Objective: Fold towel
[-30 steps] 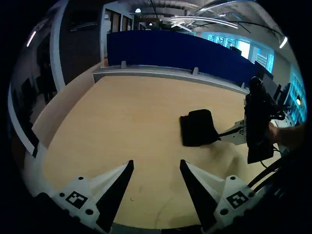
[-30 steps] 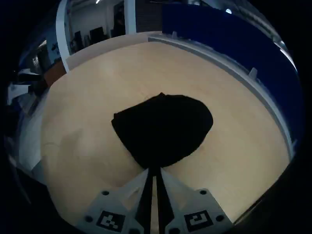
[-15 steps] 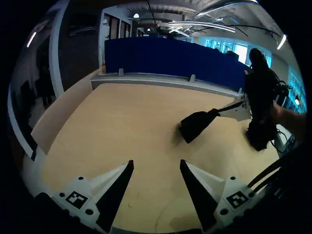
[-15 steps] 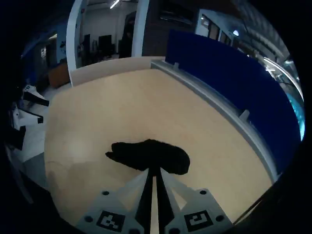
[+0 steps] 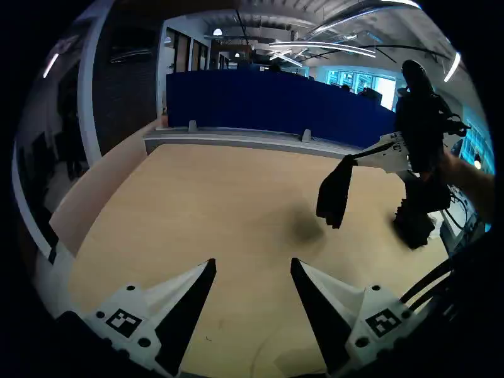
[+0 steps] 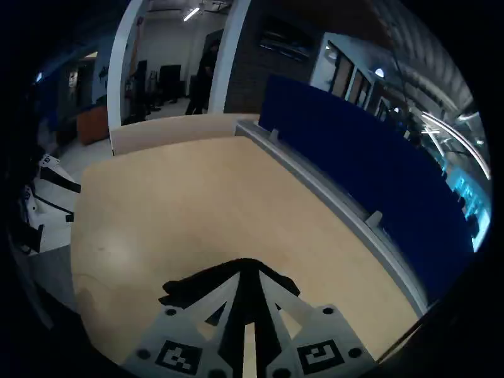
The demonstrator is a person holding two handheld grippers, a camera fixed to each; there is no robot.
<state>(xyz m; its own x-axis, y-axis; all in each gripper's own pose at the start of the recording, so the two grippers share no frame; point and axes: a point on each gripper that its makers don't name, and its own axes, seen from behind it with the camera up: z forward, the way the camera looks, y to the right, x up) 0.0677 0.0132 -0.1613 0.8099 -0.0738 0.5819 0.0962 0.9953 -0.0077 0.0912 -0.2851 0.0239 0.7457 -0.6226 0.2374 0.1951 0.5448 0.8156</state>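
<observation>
My right gripper clamps the black towel clear above the table. My left gripper hangs released over the table; a blue partition borders its far edge.

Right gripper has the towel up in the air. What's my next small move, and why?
Probably bring the open left gripper toward the lower end of the black towel. The right gripper is shut on its top, so it hangs bunched clear of the table, and the left holds nothing.
</observation>
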